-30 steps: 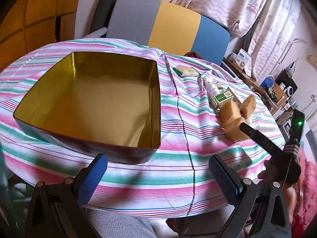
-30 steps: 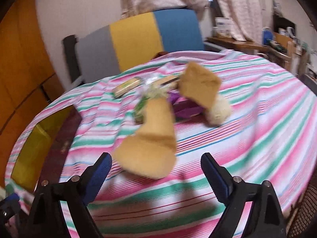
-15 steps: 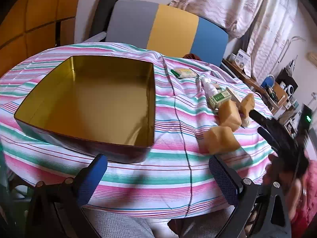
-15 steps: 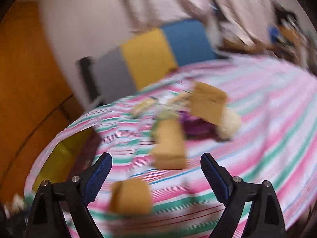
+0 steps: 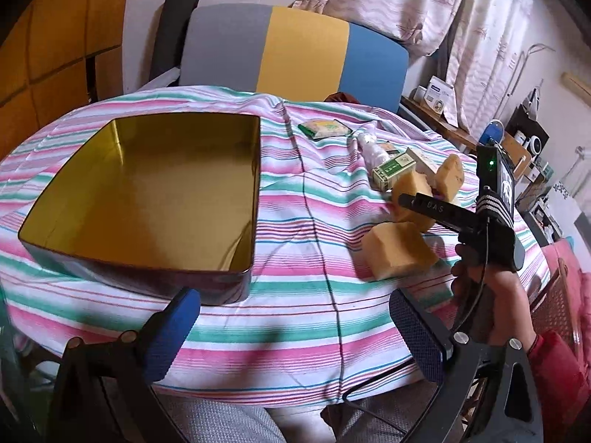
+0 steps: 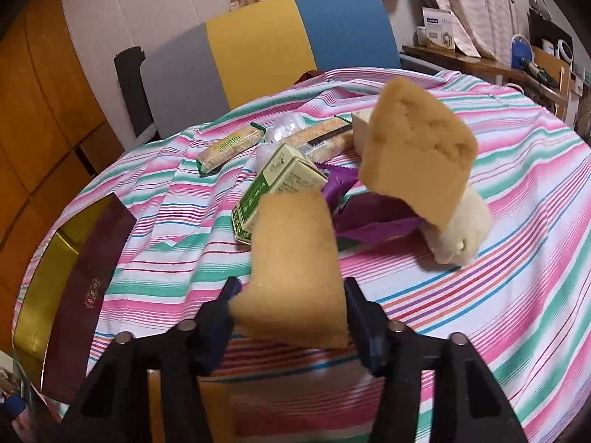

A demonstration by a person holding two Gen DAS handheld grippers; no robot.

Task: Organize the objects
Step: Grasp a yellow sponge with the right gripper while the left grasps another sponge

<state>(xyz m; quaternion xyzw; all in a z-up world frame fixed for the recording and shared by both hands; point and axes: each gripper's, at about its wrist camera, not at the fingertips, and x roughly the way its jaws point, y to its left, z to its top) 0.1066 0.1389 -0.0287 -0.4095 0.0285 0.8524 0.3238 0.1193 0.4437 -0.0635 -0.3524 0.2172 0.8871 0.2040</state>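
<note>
A striped cloth (image 5: 303, 221) in pink, green and white covers the round table, and on its left part sits the big square tin (image 5: 147, 192), open, its gold inside bare and its dark maroon wall (image 6: 92, 277) facing the right-hand camera. Behind the table stands a chair back (image 5: 295, 48) in grey, yellow and blue.

The right gripper (image 6: 291, 317) is near the table's front right, a little way right of the tin. Its jaws have just been closing, and now they stand narrow with a tan sponge piece (image 6: 295, 269) between them: both blue pads press on the piece's lower sides. The piece runs lengthwise away from the gripper, its long axis roughly in line with the fingers, its far end pointing toward the clutter in the middle of the cloth and almost meeting the green-and-cream carton (image 6: 277, 188). In the left wrist view the same gripper shows from the side as a black bar across the sponges, and which piece it pinches is hard to tell there.

A second, larger sponge block (image 6: 417, 155) stands tilted behind and to the right, leaning over a pale plush lump (image 6: 461, 232) and a purple wrapper (image 6: 369, 221). Farther back lie two snack bars (image 6: 229, 147), their long sides slanting up to the right.

The left gripper (image 5: 291, 336) hovers off the table's near edge, its blue pads (image 5: 170, 336) wide apart with nothing between them, the tin just ahead to its left.
</note>
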